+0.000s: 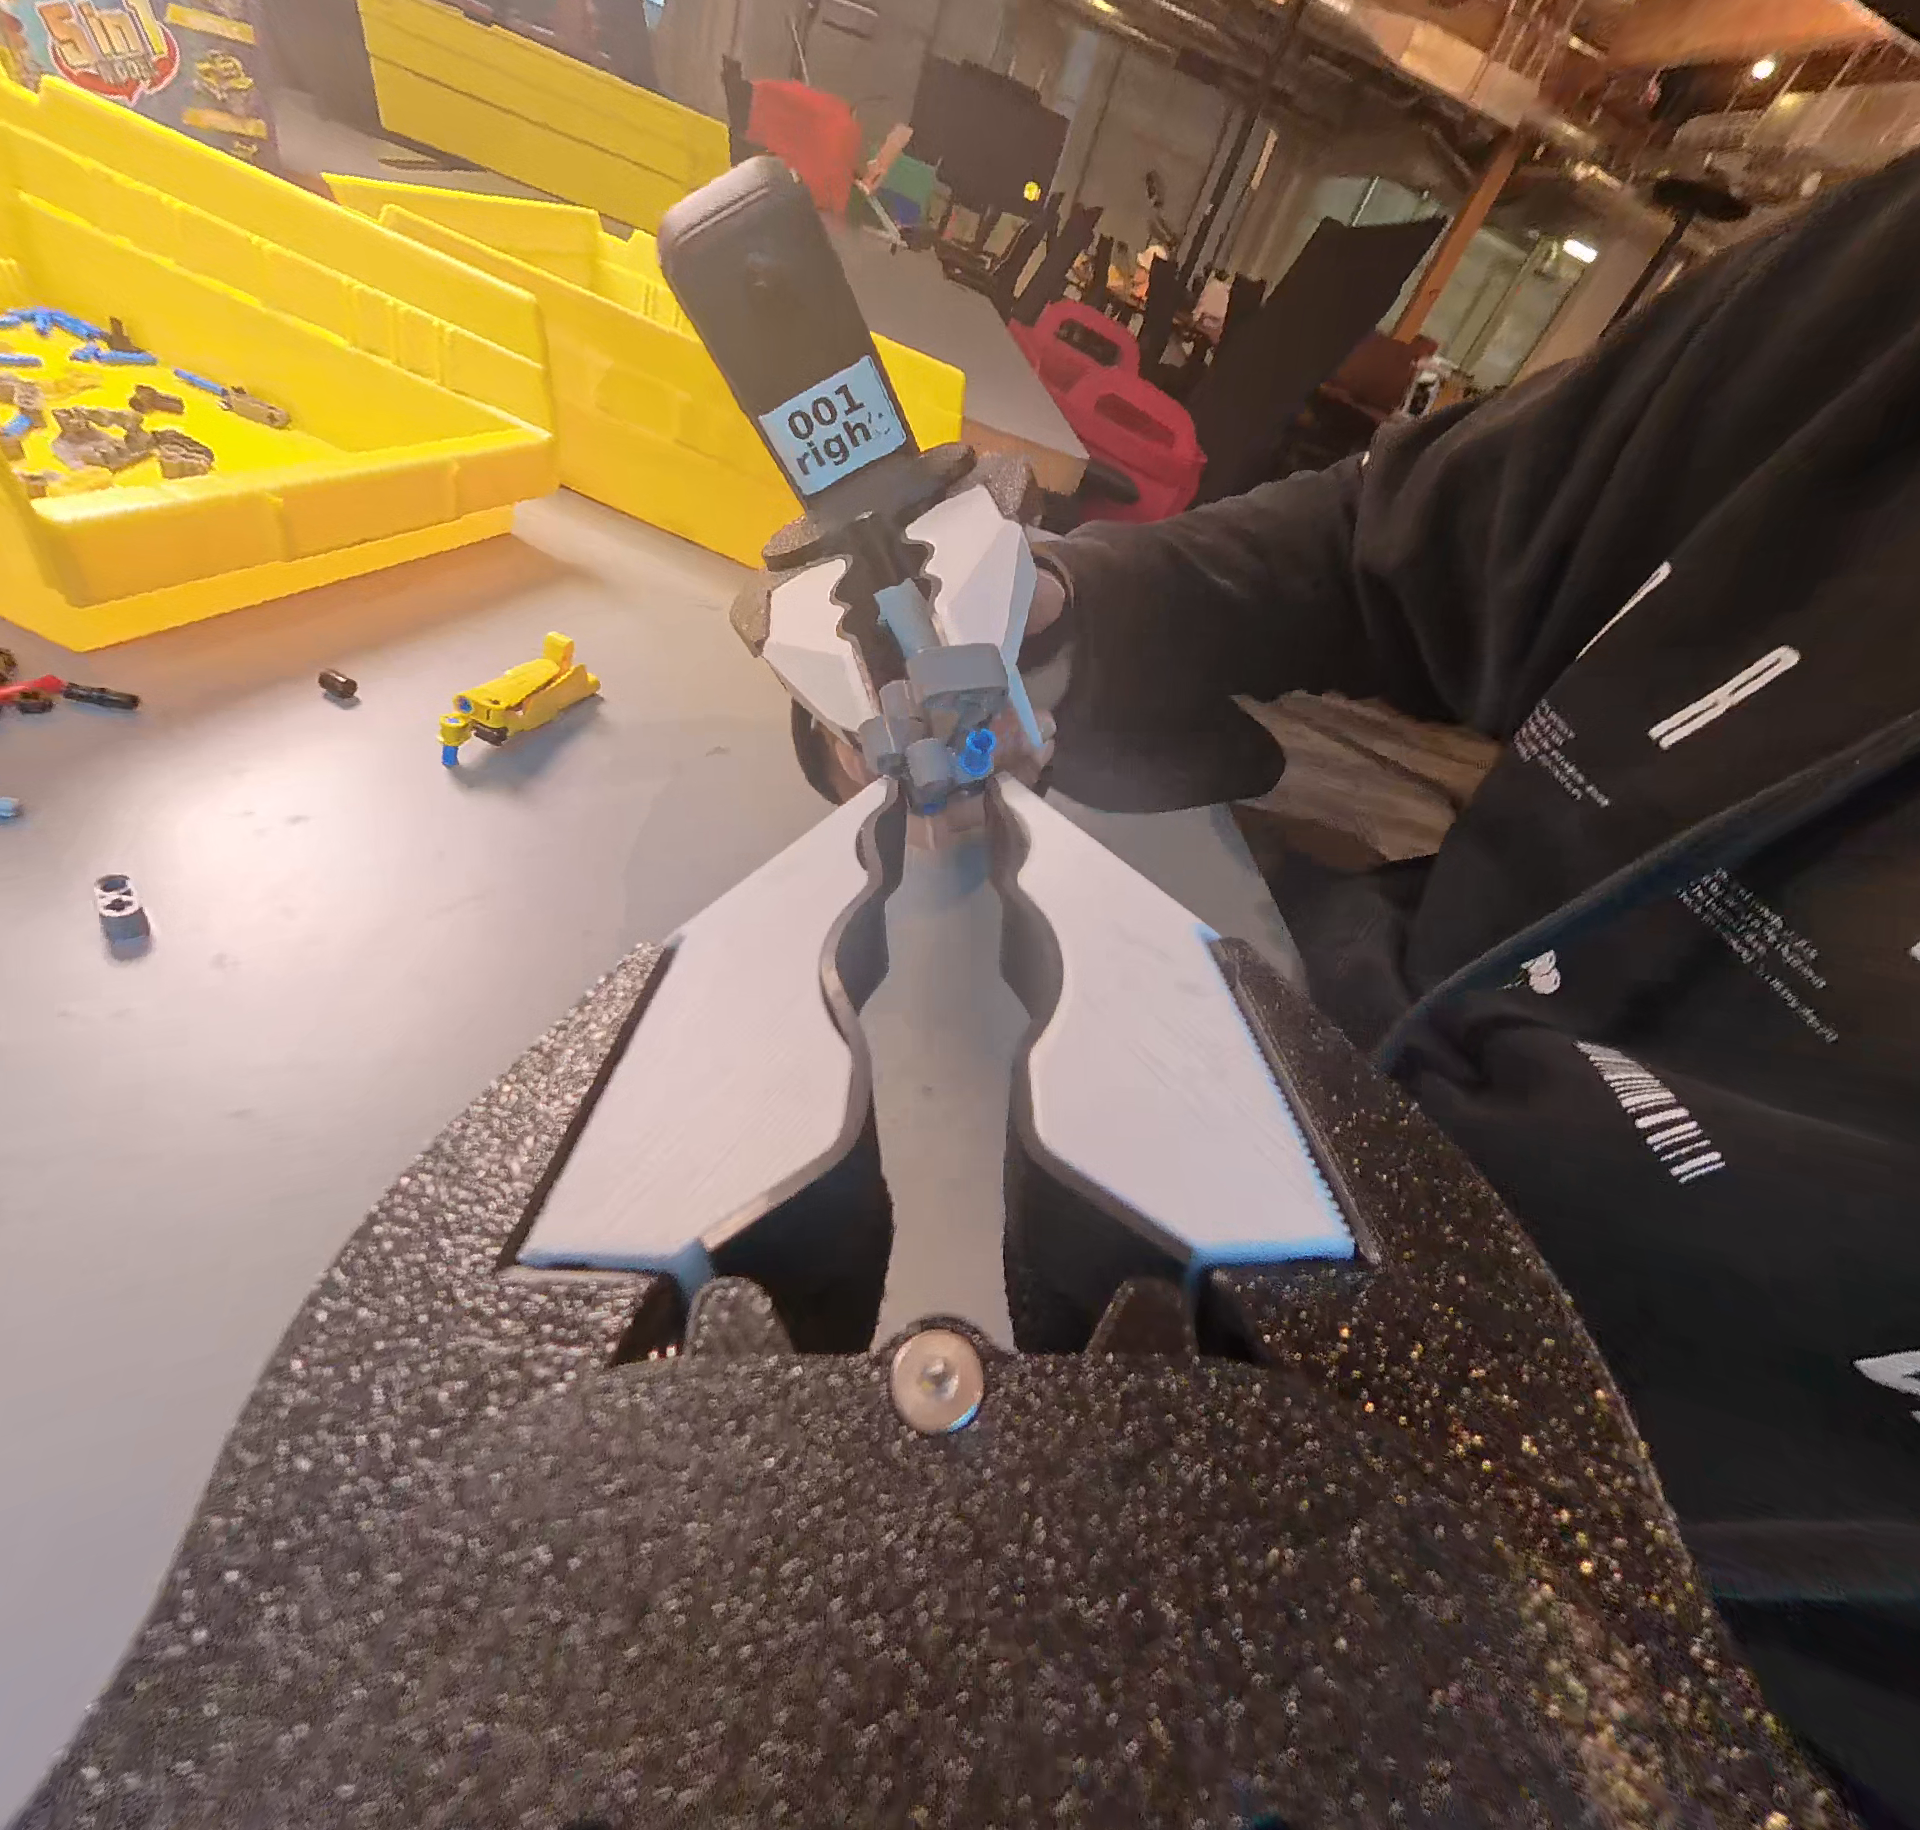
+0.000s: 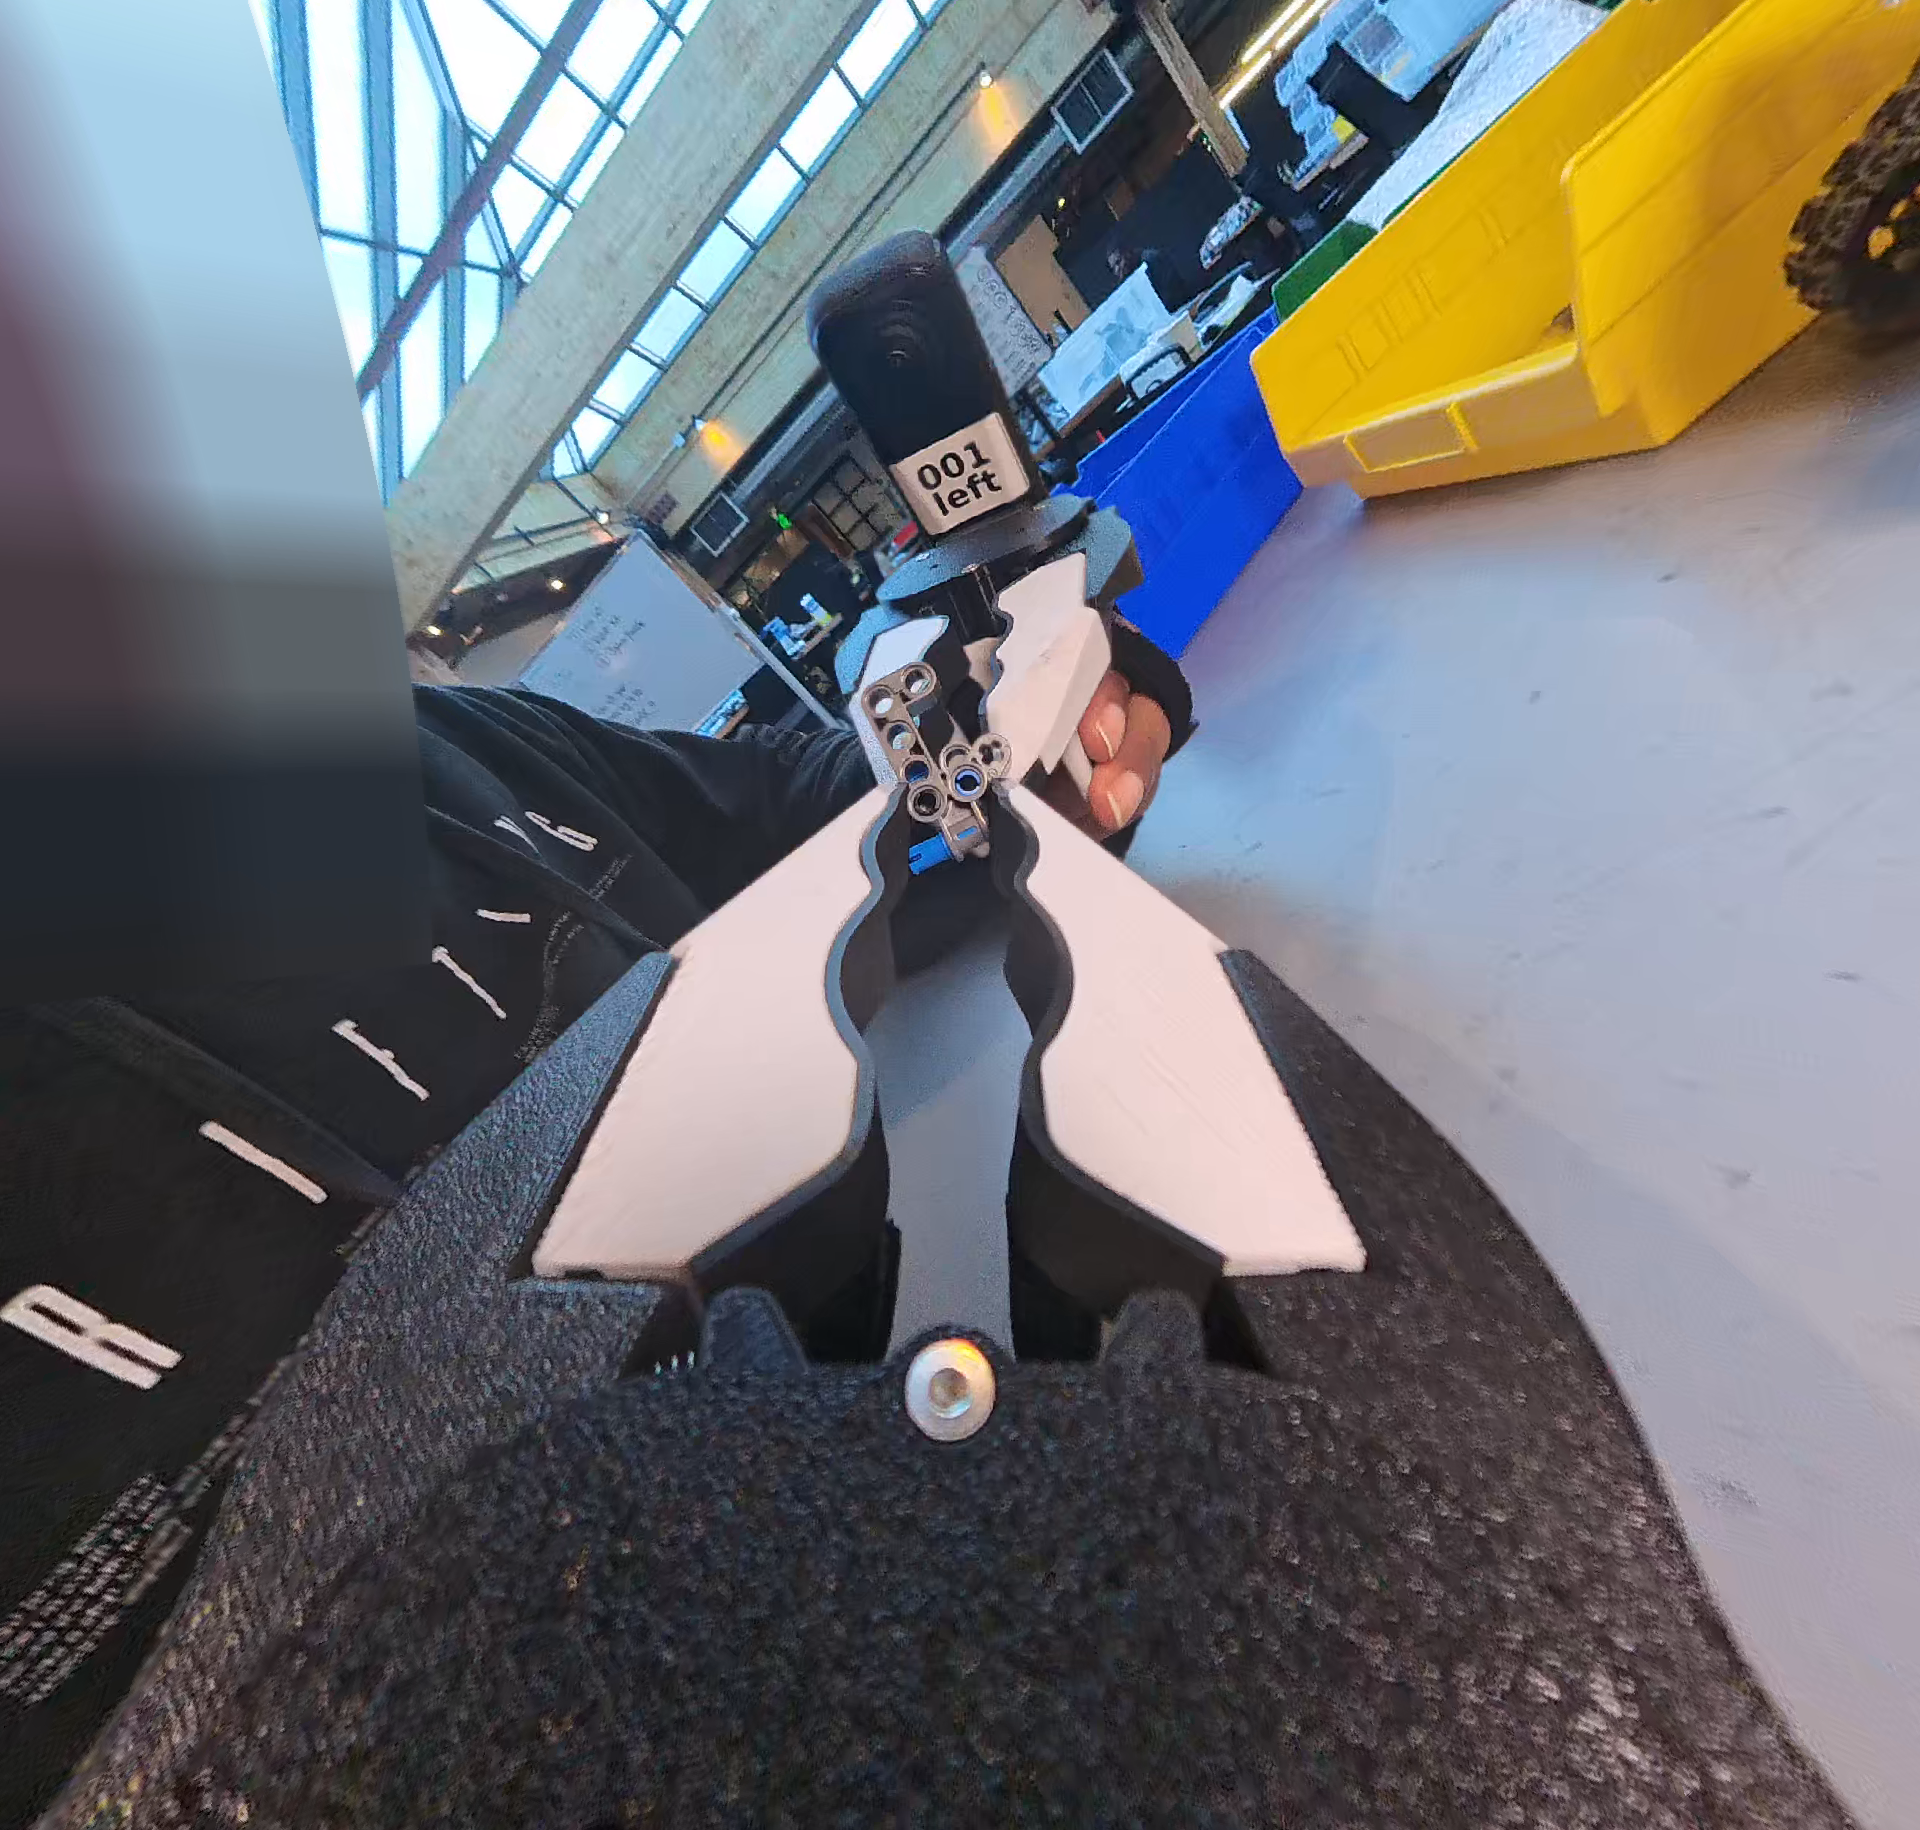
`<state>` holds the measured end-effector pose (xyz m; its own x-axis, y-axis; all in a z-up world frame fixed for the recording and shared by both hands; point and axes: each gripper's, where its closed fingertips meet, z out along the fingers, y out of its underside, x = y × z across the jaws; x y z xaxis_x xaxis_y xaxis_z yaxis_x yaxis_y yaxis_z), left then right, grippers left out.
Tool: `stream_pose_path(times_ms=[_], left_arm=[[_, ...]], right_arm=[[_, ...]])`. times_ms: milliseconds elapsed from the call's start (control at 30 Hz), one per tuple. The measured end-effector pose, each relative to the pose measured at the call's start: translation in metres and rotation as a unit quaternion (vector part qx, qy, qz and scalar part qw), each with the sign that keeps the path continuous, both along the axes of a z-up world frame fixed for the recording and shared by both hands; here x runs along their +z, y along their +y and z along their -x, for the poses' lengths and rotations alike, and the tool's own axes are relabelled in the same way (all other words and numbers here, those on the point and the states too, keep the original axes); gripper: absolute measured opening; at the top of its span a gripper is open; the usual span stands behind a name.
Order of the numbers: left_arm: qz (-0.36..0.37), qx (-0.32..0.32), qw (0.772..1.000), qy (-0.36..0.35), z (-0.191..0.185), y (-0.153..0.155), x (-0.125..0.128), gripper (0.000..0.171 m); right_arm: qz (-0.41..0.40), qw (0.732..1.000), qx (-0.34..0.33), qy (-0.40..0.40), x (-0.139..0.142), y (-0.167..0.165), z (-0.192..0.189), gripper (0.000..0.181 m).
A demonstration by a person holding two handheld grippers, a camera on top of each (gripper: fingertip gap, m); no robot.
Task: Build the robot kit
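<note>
A small grey toy-brick assembly (image 1: 951, 710) with blue pins (image 1: 977, 741) hangs in the air between my two grippers, above the grey table (image 1: 364, 949). My left gripper (image 1: 943, 793) is shut on its near end. My right gripper (image 1: 899, 627) faces it tip to tip and grips the other end. In the right wrist view, my right gripper (image 2: 943, 824) is shut on a grey connector with a blue pin (image 2: 935, 850). A grey L-shaped beam with holes (image 2: 891, 715) rises from it in front of the left gripper (image 2: 966, 679). A hand (image 2: 1117, 752) holds that gripper.
Yellow bins (image 1: 312, 492) stand at the left; one holds several blue and grey pieces. A small yellow model (image 1: 520, 694), a black pin (image 1: 338, 684) and a grey connector (image 1: 123, 905) lie on the table. A person's black sleeve (image 1: 1455, 585) fills the right. A yellow bin (image 2: 1558, 274), a blue bin (image 2: 1184, 502) and a black tyre (image 2: 1870, 211) stand at the far right. My left and right fingertips are right by each other.
</note>
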<state>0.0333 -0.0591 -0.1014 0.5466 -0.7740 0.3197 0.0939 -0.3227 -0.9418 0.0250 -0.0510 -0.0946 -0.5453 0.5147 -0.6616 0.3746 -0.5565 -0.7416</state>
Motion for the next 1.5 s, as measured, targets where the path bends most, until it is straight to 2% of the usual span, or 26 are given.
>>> stream_pose_path(times_ms=[167,333,567,733,867,1067,1267,1367,1400,1500], left_arm=[[-0.026,-0.009,0.999,0.026,-0.001,-0.002,-0.003,0.013],[-0.026,-0.021,0.998,0.046,-0.005,-0.003,-0.01,0.013],[-0.047,-0.009,0.997,0.064,-0.006,0.001,-0.007,0.013],[-0.041,-0.002,0.997,0.058,-0.007,0.002,-0.005,0.014],[-0.068,0.018,0.995,0.066,-0.005,0.0,0.002,0.017],[-0.066,0.029,0.994,0.087,-0.004,0.005,0.002,0.015],[-0.072,0.037,0.993,0.081,-0.001,0.009,0.002,0.014],[-0.066,0.056,0.993,0.084,0.012,0.012,-0.003,0.013],[-0.069,0.053,0.993,0.08,0.01,0.01,-0.002,0.014],[-0.118,0.072,0.98,0.144,0.003,0.018,0.003,0.014]], right_arm=[[0.059,0.997,0.025,-0.039,-0.003,-0.002,-0.001,0.015],[0.058,0.995,0.048,-0.069,-0.01,-0.003,-0.006,0.015],[0.0,0.998,0.036,-0.055,-0.005,0.001,-0.007,0.014],[-0.086,0.996,0.019,0.009,-0.003,0.001,-0.01,0.014],[-0.11,0.992,-0.001,0.065,0.007,0.002,-0.012,0.014],[-0.164,0.983,-0.024,0.082,0.0,0.003,-0.006,0.014],[-0.096,0.993,-0.015,0.07,0.001,0.009,-0.005,0.014],[-0.021,0.997,-0.034,0.066,0.012,0.032,-0.01,0.013],[-0.043,0.996,-0.039,0.062,0.008,0.03,-0.009,0.014],[0.008,0.997,-0.031,0.065,0.016,0.024,-0.003,0.014]])
